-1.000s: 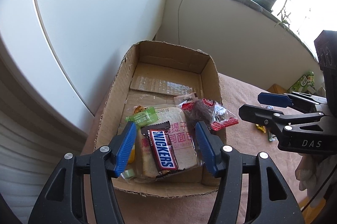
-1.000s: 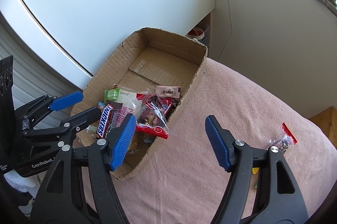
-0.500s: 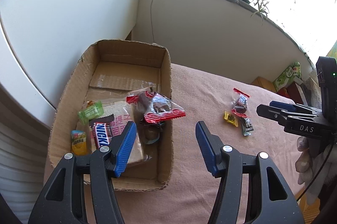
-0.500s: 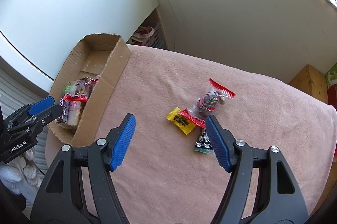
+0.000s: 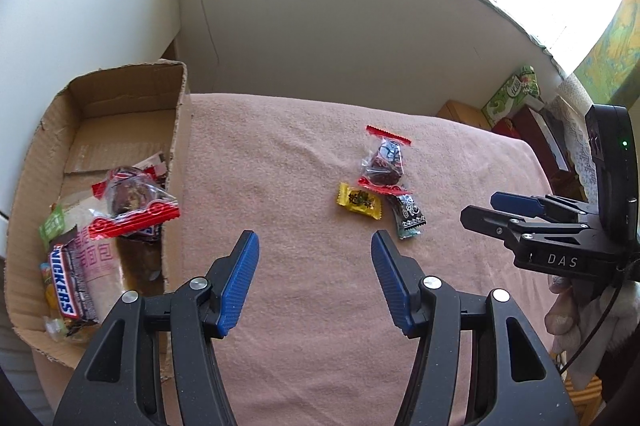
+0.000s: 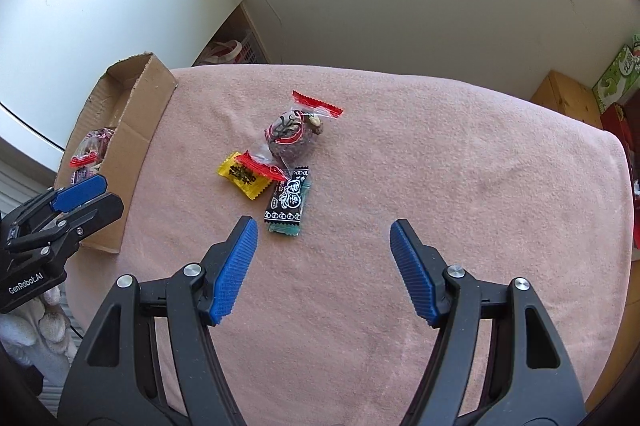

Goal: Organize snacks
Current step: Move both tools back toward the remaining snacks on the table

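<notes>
Both grippers hang spread wide and empty over the pink cloth. Three snacks lie touching just ahead of the right gripper, slightly to its left: a clear pouch, a yellow candy, a black packet. The left gripper sits beside the box, which holds a Snickers and others.

cardboard box at cloth's left edge, snacks inside; three packets clustered mid-cloth, touching, right of box.
</notes>
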A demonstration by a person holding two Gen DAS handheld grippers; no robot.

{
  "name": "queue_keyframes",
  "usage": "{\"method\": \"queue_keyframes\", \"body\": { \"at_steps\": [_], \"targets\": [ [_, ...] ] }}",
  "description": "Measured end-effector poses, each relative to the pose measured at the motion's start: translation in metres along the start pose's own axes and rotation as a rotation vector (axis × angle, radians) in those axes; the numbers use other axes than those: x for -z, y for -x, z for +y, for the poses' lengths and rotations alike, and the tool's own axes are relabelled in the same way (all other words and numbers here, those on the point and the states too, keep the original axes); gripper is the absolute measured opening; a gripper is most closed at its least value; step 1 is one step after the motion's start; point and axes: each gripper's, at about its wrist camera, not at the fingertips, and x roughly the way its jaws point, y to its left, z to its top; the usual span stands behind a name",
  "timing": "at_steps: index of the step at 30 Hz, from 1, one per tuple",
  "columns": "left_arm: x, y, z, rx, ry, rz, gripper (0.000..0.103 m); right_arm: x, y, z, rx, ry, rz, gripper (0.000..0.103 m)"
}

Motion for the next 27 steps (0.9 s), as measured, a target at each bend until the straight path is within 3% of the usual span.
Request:
{"method": "queue_keyframes", "body": {
  "at_steps": [12,16,21,27],
  "targets": [
    [-0.013,-0.044,-0.011,0.031,-0.019,0.069,0.058,-0.002,-0.033,0.005,-0.056,0.046,0.034,0.071],
    [-0.015,-0.051,-0.012,0.039,-0.022,0.079,0.056,-0.009,-0.041,0.008,-0.070,0.062,0.047,0.061],
    [-0.019,-0.057,-0.010,0.041,-0.010,0.083,0.050,-0.016,-0.047,0.013,-0.075,0.092,0.053,0.061],
    [-0.020,-0.064,-0.005,0.056,-0.005,0.099,0.050,-0.035,-0.042,-0.002,-0.129,0.014,0.043,0.061]
  ]
}}
